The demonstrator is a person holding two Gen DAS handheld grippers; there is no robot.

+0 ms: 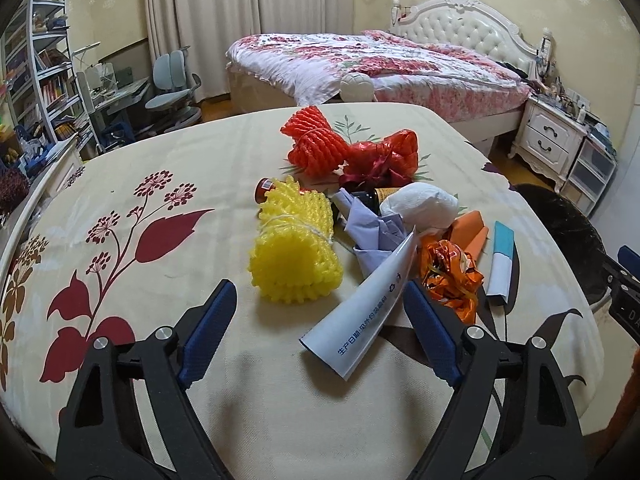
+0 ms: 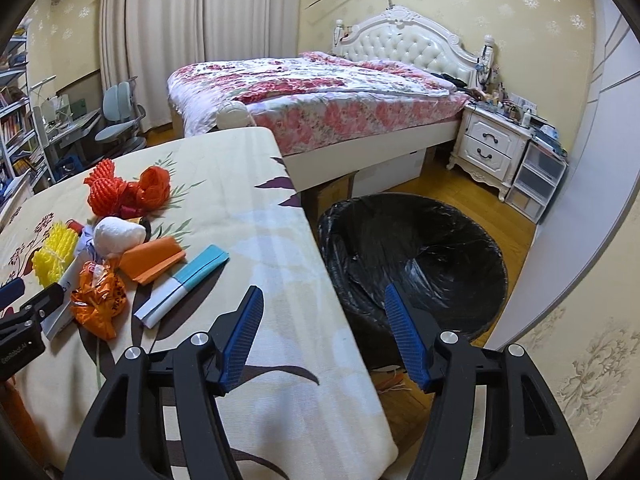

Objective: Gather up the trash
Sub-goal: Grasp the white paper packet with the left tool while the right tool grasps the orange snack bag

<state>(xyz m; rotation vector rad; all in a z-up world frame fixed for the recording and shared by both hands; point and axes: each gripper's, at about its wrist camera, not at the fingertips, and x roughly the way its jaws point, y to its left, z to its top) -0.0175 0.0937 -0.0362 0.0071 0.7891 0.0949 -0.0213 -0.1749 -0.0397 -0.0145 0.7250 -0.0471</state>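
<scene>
Left wrist view first: my left gripper (image 1: 320,312) hangs over the table (image 1: 160,360) with its blue jaws spread wide and nothing pressed between them. A white printed pouch (image 1: 360,320) lies slanted in the gap, its upper part close against the right-hand pad, though I cannot tell whether they touch. Just beyond it sits a yellow foam net (image 1: 294,246) tied with string, and to the right of the pouch a crumpled orange foil wrapper (image 1: 450,276). A blue and white folded strip (image 1: 500,264) lies further right. Behind these I see a lilac paper scrap (image 1: 372,232), a white tissue wad (image 1: 420,204), a folded orange paper (image 1: 474,232) and a dark bottle (image 1: 368,198) half buried in the heap. At the far end rest a red foam net (image 1: 316,142) and a red plastic bag (image 1: 384,152).

From the right wrist, my right gripper (image 2: 322,316) is partly spread and empty, straddling the table's edge: one finger over the cloth, the other over a bin lined with a black bag (image 2: 420,248), which stands on the wood floor hard against the table. The left gripper's black body intrudes at the left edge, next to the orange wrapper.

Beyond everything stand a bed (image 2: 320,88) with a floral cover, a white nightstand (image 2: 488,148), a grey desk chair (image 2: 120,116) and bookshelves (image 1: 36,64).
</scene>
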